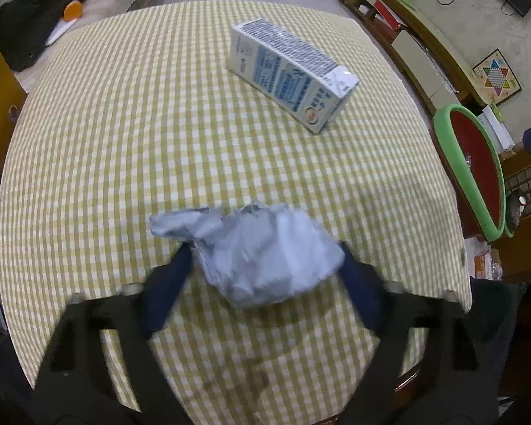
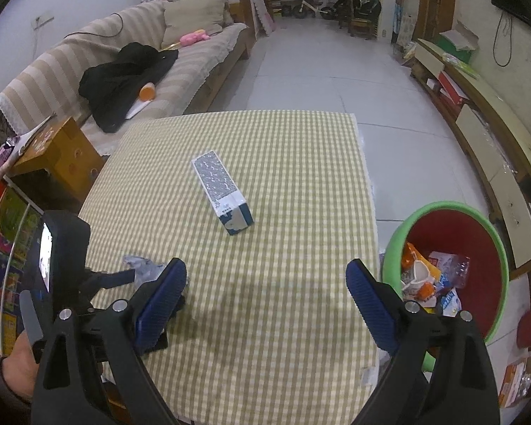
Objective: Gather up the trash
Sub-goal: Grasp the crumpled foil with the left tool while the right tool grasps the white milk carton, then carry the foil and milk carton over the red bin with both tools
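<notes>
Left gripper [image 1: 265, 258] pinches the crumpled wrapper [image 1: 258, 251]; bin [image 1: 478, 177] lies at three o'clock. Right gripper [image 2: 265, 276] gapes, holding nothing.

Tablecloth [image 1: 124, 148] is a yellow-and-white gingham check. The crumpled wrapper [image 1: 262, 255] is pale silvery grey-blue, the milk carton [image 1: 290, 71] white with blue print and a dark speckled panel on top. Trash bin [image 2: 492, 233] — red inside, bright green rim. Both grippers are black with navy blue pads [image 2: 368, 301]. Sofa [image 2: 70, 67] has beige and cream stripes — black jacket [image 2: 124, 74] on it.
</notes>
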### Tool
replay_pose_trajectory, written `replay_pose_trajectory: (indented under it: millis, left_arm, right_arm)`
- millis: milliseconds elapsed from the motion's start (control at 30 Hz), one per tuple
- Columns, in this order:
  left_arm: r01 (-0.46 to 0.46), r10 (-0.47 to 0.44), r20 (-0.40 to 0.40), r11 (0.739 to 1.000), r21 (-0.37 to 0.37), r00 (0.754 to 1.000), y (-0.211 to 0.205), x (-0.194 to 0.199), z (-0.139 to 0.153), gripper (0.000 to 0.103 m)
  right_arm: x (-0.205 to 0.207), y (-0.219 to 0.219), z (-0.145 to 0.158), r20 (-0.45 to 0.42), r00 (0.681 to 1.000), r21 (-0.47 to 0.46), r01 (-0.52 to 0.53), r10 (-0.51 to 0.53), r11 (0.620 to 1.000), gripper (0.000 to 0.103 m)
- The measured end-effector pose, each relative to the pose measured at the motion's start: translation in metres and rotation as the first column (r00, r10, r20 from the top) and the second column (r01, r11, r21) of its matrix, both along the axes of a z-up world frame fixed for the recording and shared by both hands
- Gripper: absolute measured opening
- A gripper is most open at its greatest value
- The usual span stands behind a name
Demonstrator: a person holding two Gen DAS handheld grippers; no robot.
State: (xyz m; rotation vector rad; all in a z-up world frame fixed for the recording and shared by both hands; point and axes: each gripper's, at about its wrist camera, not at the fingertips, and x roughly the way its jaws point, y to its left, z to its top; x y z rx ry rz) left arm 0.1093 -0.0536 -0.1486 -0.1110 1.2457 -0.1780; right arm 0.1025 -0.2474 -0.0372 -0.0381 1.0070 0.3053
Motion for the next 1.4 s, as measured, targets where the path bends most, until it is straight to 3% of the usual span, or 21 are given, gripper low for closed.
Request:
replay_pose_trajectory:
  millis: [67, 167, 567, 900, 1000, 1167, 1400]
  left_arm:
    - [-0.008, 0.008, 0.000, 1.000, -0.001, 1.000, 0.007, 0.001, 0.000, 0.056]
    - [-0.026, 0.025, -0.002, 1.000, -0.017, 1.000, 0.025, -0.001, 0.000, 0.052]
    - [-0.090, 0.089, 0.055, 0.996, 0.010, 0.994, 0.087, -0.009, 0.028, 0.051]
    - [-0.125, 0.123, 0.088, 0.992, 0.021, 0.989, 0.107, 0.008, 0.036, 0.051]
    - [-0.133, 0.131, 0.090, 0.991, 0.017, 0.987, 0.104, 0.016, 0.037, 0.051]
    - [-0.141, 0.140, 0.085, 0.990, 0.008, 0.986, 0.106, 0.023, 0.033, 0.051]
    - [-0.135, 0.135, 0.089, 0.991, -0.005, 0.987, 0.100, 0.021, 0.036, 0.051]
  right_arm:
    - [0.004, 0.007, -0.002, -0.001, 1.000, 0.004, -0.012, 0.012, 1.000, 0.088]
    - [0.013, 0.019, -0.007, -0.001, 0.999, 0.009, -0.034, 0.034, 0.999, 0.088]
    - [0.068, 0.068, -0.041, -0.031, 0.993, 0.004, -0.115, 0.115, 0.993, 0.088]
    - [0.111, 0.093, -0.083, -0.089, 0.986, -0.022, -0.145, 0.143, 0.989, 0.087]
    - [0.119, 0.099, -0.095, -0.104, 0.984, -0.037, -0.152, 0.148, 0.988, 0.080]
    - [0.127, 0.102, -0.109, -0.141, 0.979, -0.039, -0.154, 0.147, 0.987, 0.046]
    - [0.117, 0.089, -0.097, -0.129, 0.983, -0.018, -0.136, 0.133, 0.990, 0.041]
